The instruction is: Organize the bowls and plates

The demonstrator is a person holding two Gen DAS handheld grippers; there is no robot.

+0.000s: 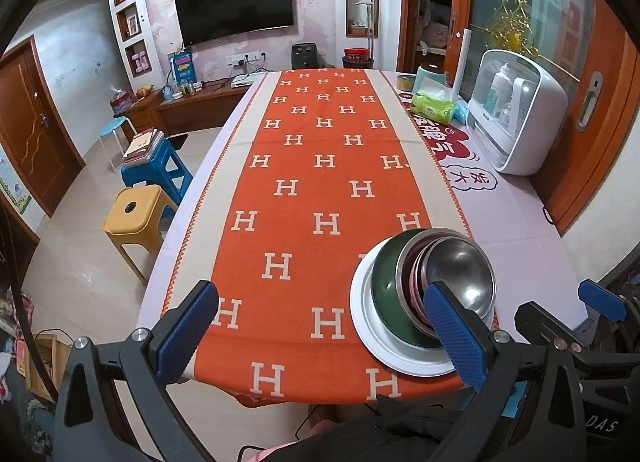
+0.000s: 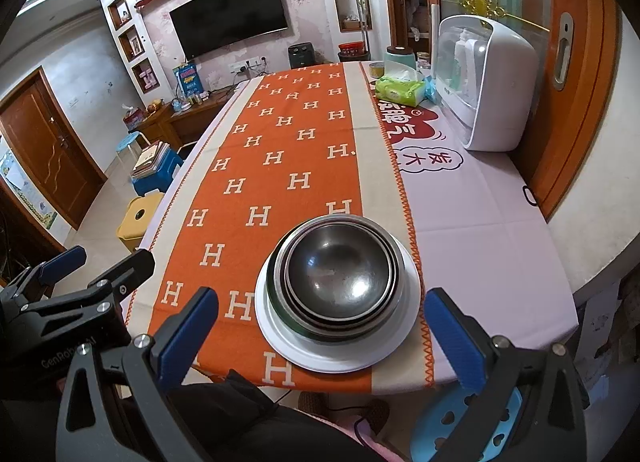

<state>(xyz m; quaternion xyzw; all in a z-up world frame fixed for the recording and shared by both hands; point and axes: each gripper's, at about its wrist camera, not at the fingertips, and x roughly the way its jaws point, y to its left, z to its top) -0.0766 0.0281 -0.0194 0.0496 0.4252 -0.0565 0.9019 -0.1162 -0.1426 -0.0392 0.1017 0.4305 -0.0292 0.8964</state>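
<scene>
Your nested steel bowls [image 2: 338, 282] sit on the white plate [image 2: 280, 338]. Both hand-held grippers, left [image 1: 320, 336] and right [image 2: 320, 336], are spread and empty. Grip the plate's rim (slick, probably breakable).

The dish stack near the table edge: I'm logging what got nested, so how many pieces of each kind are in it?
White plate: 1
Green bowl: 1
Steel bowls: at least 3 by their rims; exact count unclear
Total: at least 5

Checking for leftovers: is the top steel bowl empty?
Empty: the top steel bowl shows bare, shiny metal inside, nested in the stack on the white plate.
</scene>
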